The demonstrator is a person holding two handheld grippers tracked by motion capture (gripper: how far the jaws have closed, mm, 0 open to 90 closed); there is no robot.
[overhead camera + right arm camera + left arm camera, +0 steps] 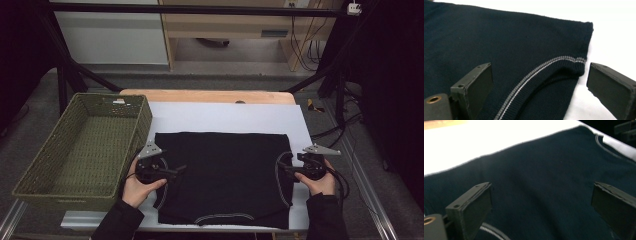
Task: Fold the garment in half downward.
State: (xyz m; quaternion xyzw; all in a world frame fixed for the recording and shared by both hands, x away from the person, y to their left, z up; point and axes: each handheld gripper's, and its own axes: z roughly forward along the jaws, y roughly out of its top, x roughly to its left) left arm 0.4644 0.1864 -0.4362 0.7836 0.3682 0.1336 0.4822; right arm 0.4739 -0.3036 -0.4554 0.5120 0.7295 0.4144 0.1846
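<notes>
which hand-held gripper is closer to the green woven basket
Left. The left hand-held gripper sits at the black knit garment's left edge, right beside the green woven basket. The right hand-held gripper is at the garment's opposite edge, far from it.

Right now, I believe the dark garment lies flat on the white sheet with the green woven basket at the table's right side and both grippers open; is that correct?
Not quite: the green woven basket stands at the table's left side, beside the left gripper, as the high view shows. The dark garment does lie flat on the white sheet, and the right gripper is open too.
</notes>
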